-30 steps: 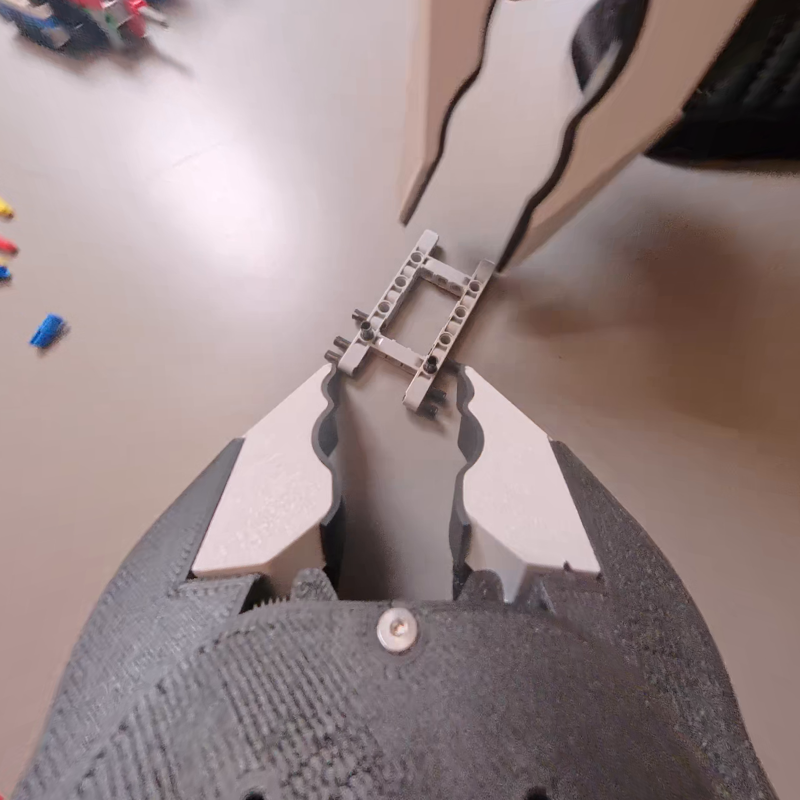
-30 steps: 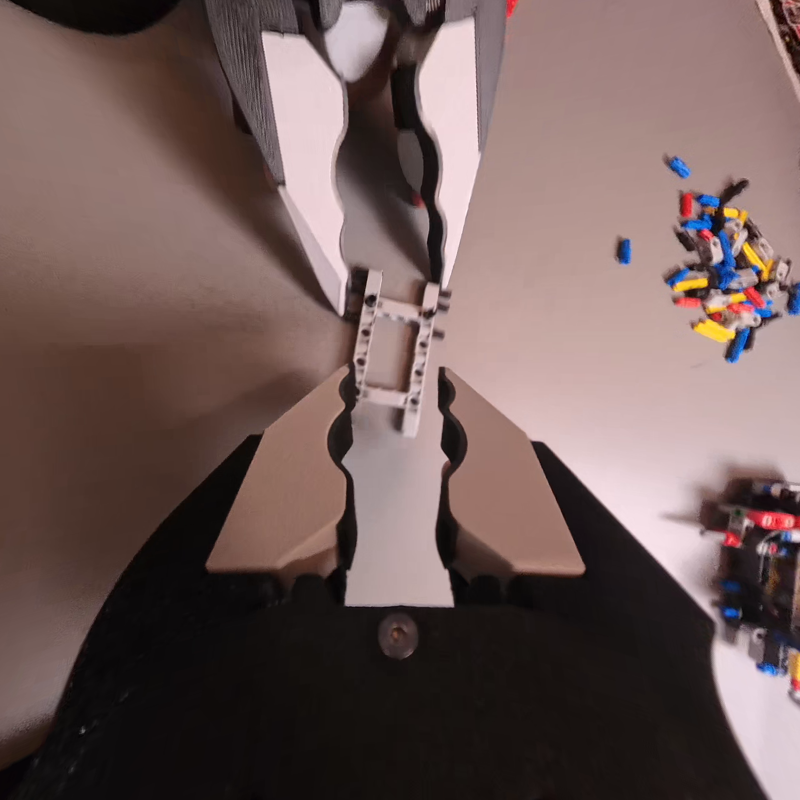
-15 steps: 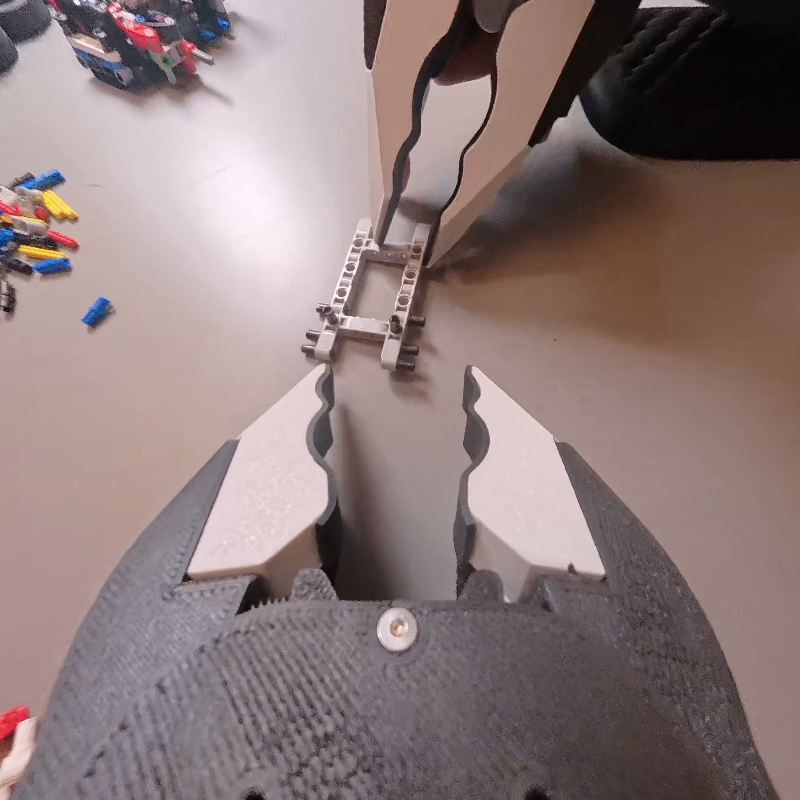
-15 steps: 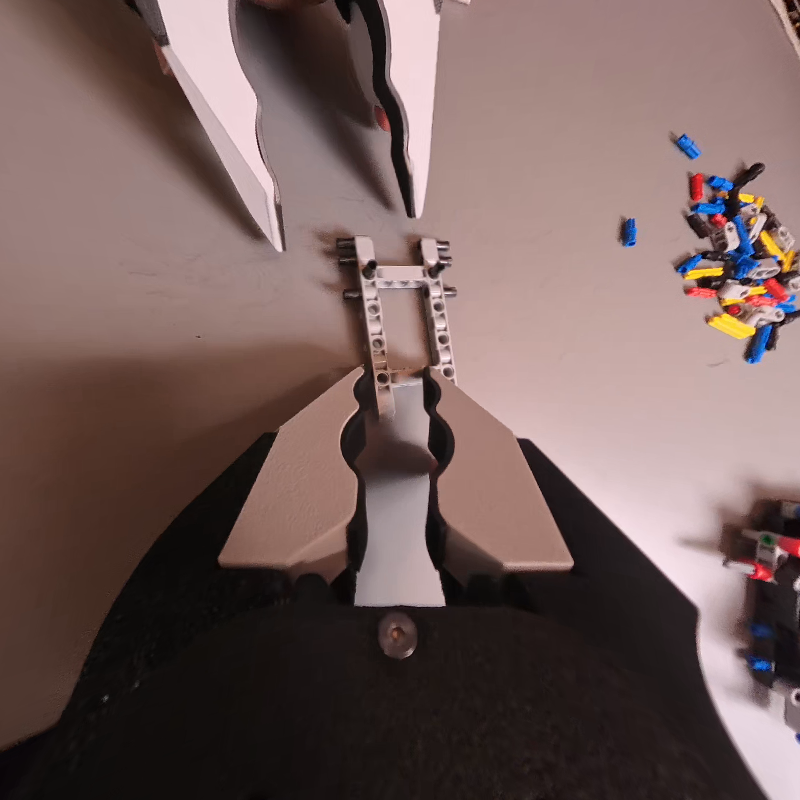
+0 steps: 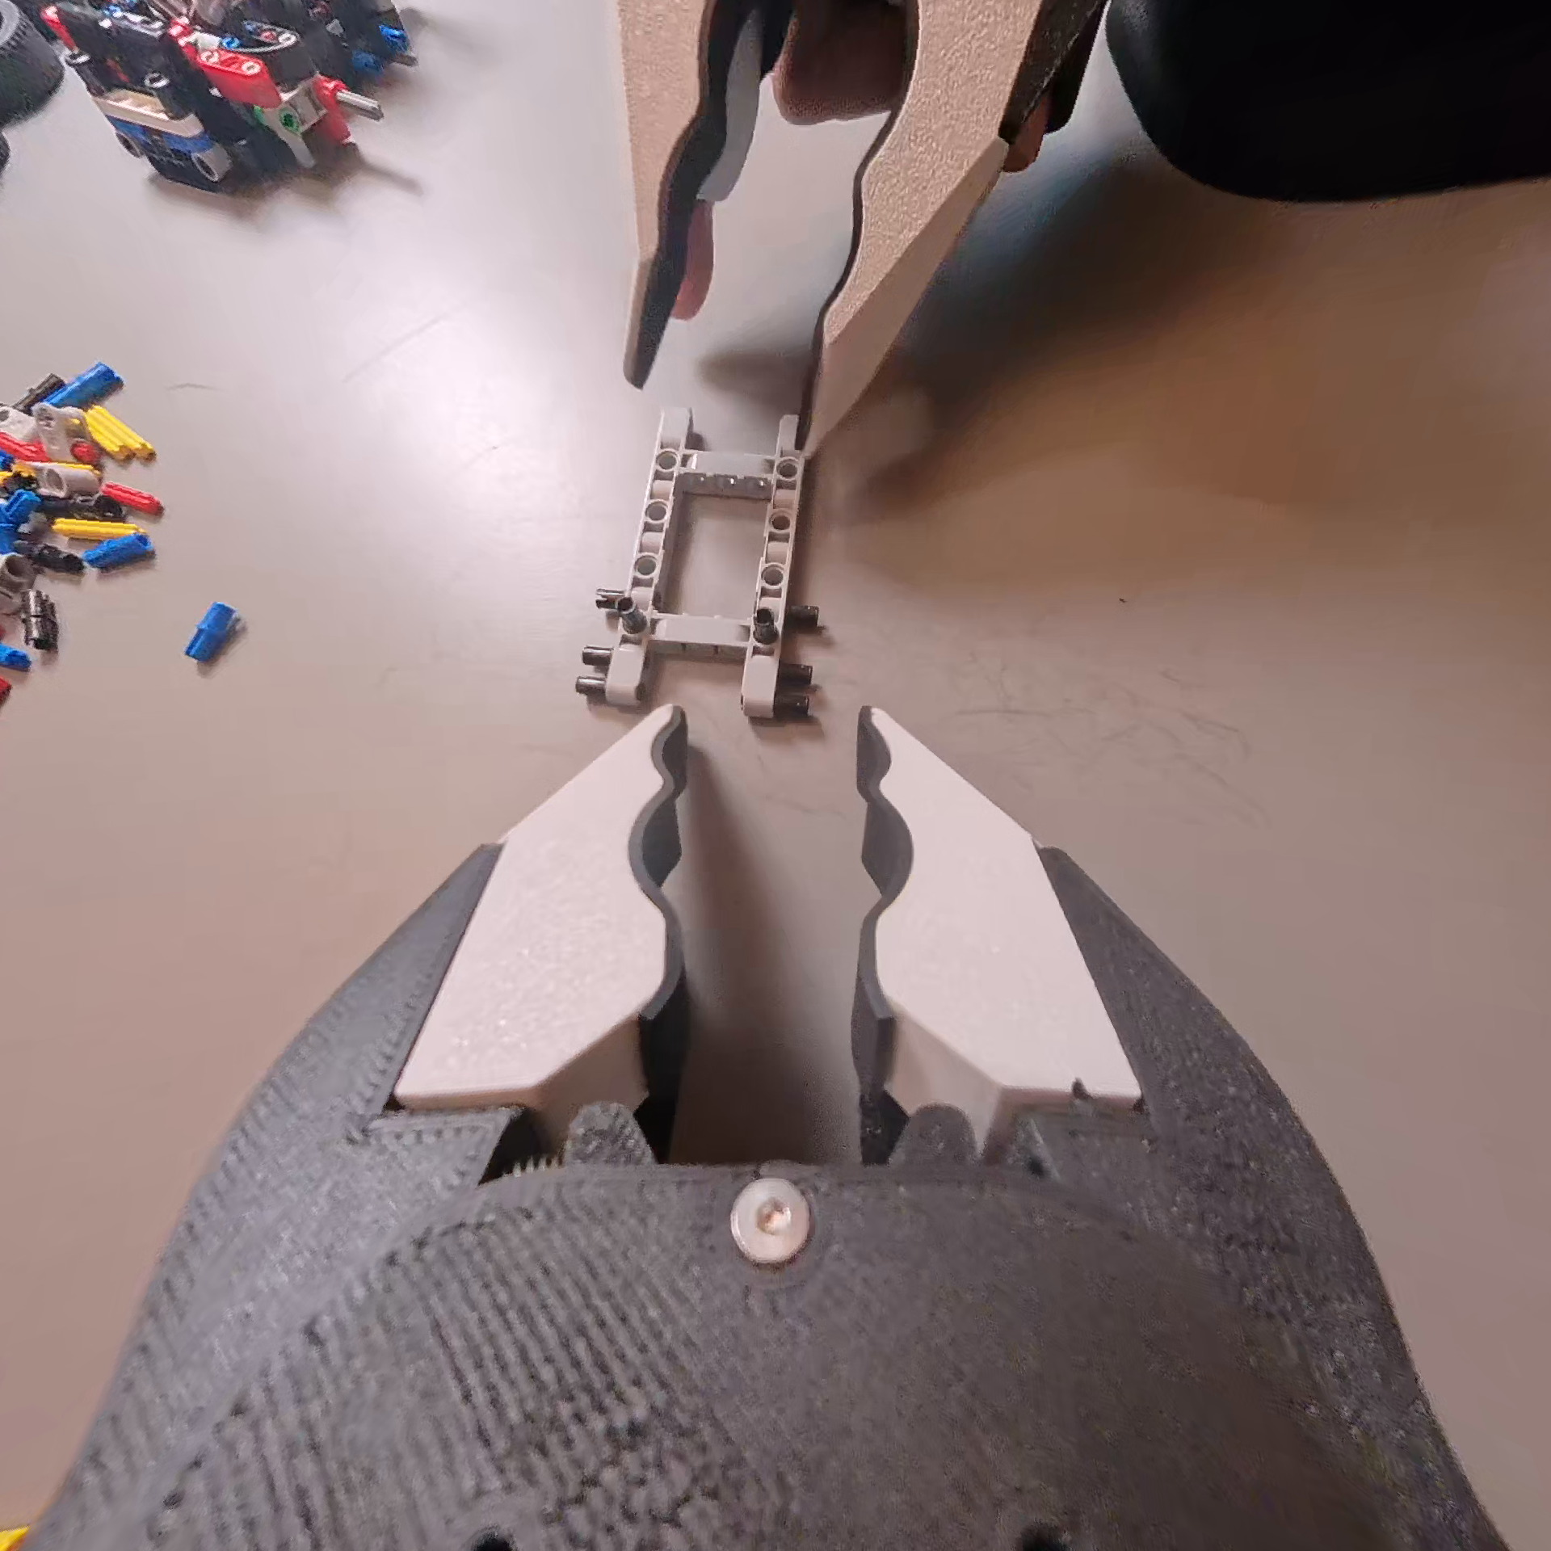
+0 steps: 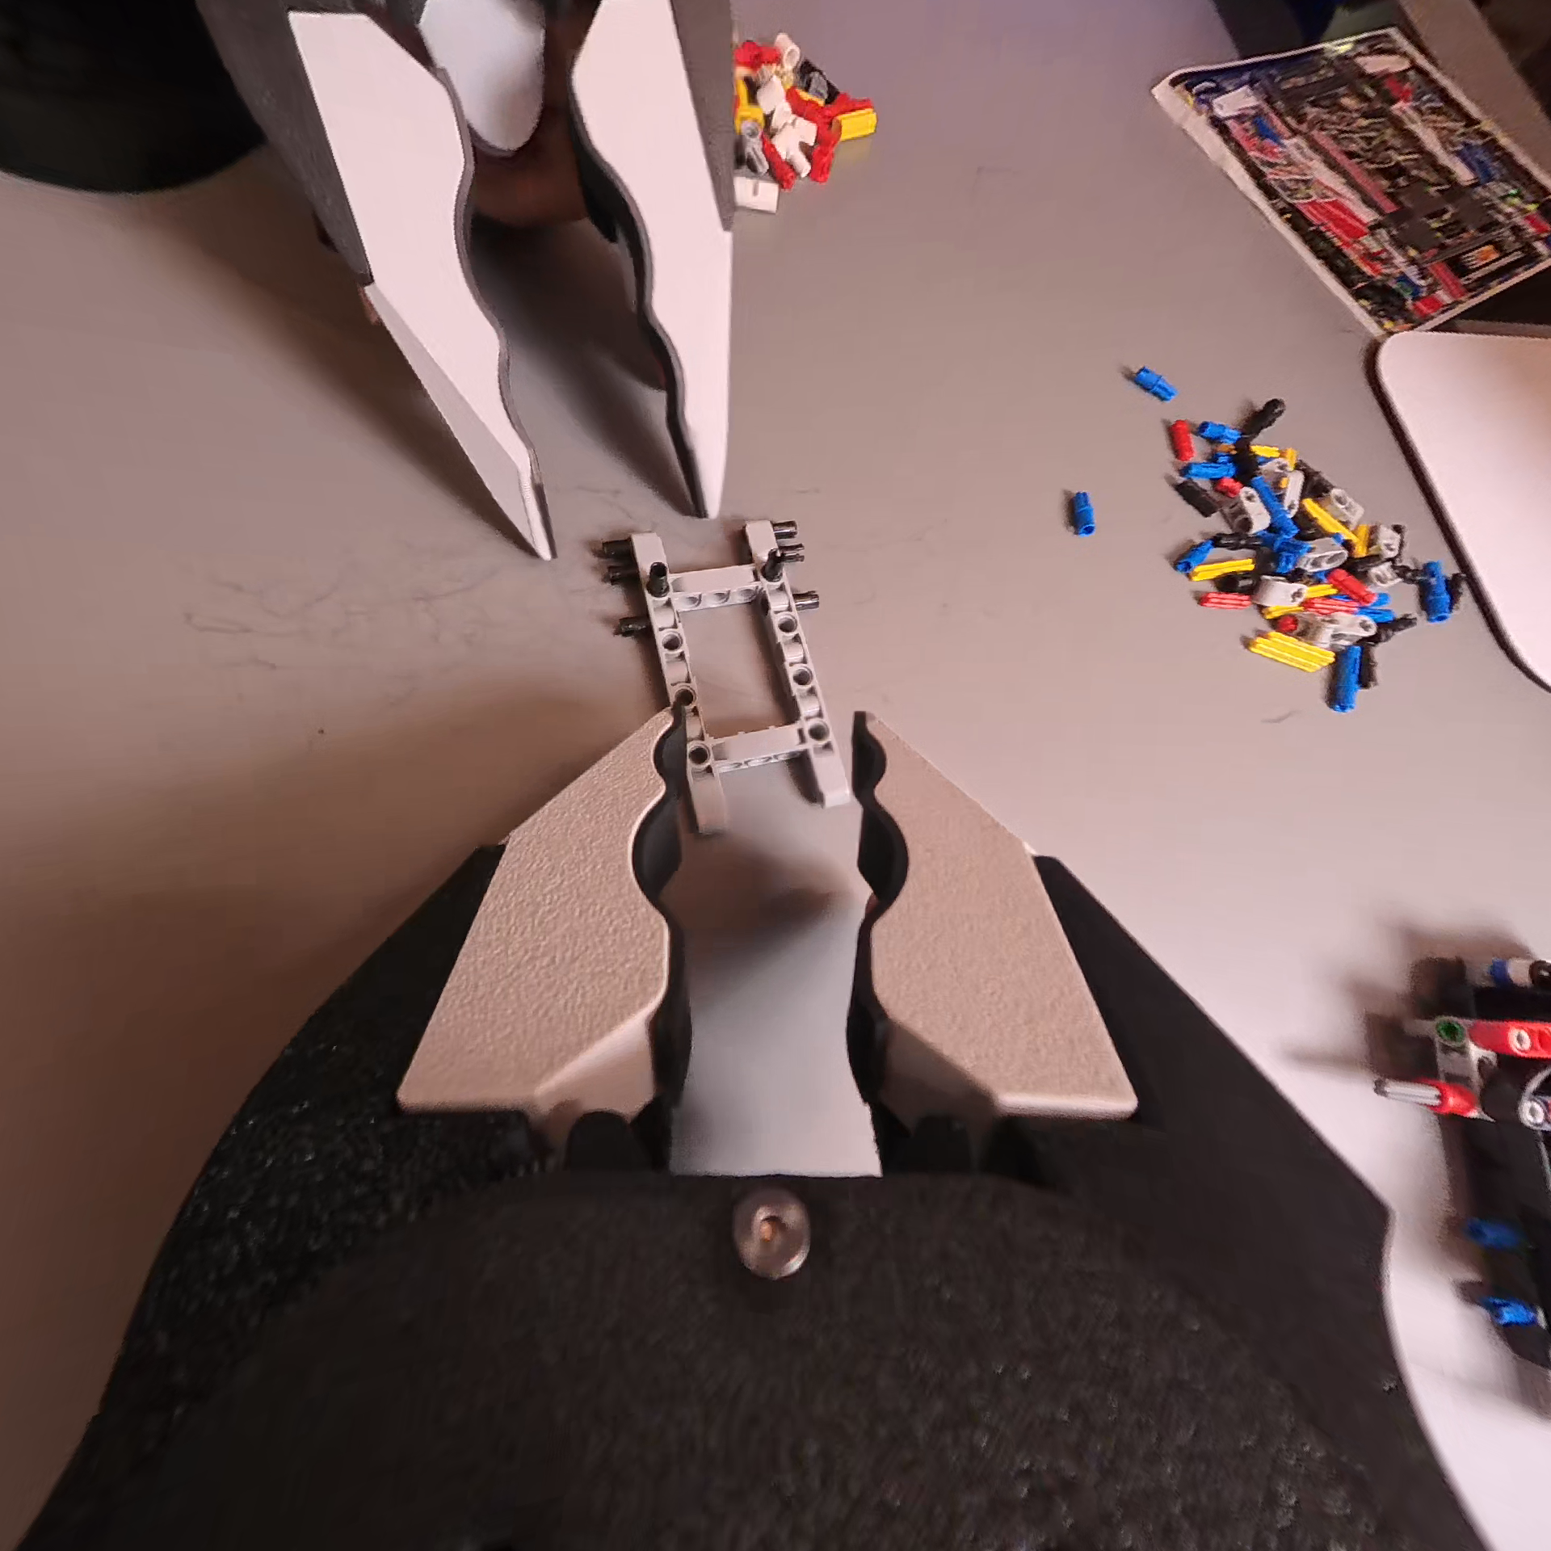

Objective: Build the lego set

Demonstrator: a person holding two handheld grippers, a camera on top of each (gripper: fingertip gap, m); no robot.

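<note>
A grey rectangular lego frame [image 5: 713,562] with black pins at one end lies flat on the tan table. It also shows in the right wrist view [image 6: 734,663]. My left gripper [image 5: 768,713] is open and empty, with its tips just short of the pinned end. My right gripper [image 6: 765,718] is open, and its fingers straddle the frame's other end without clamping it. Each gripper shows opposite in the other's view: the right gripper [image 5: 722,407] and the left gripper [image 6: 621,533].
A pile of small coloured pins and connectors [image 6: 1292,571] lies to one side, also in the left wrist view [image 5: 67,495]. A loose blue pin [image 5: 211,629] lies near it. There are also a part-built vehicle [image 6: 1494,1116], an instruction booklet [image 6: 1360,159], a second small pile [image 6: 789,117] and a white board's rounded corner [image 6: 1477,470]. My hands' fingertips stand some 7 cm from each other.
My right gripper, pinched on the frame's end half a second ago, has opened. The frame now lies straight between both grippers. My left gripper has come closer to the pinned end.
</note>
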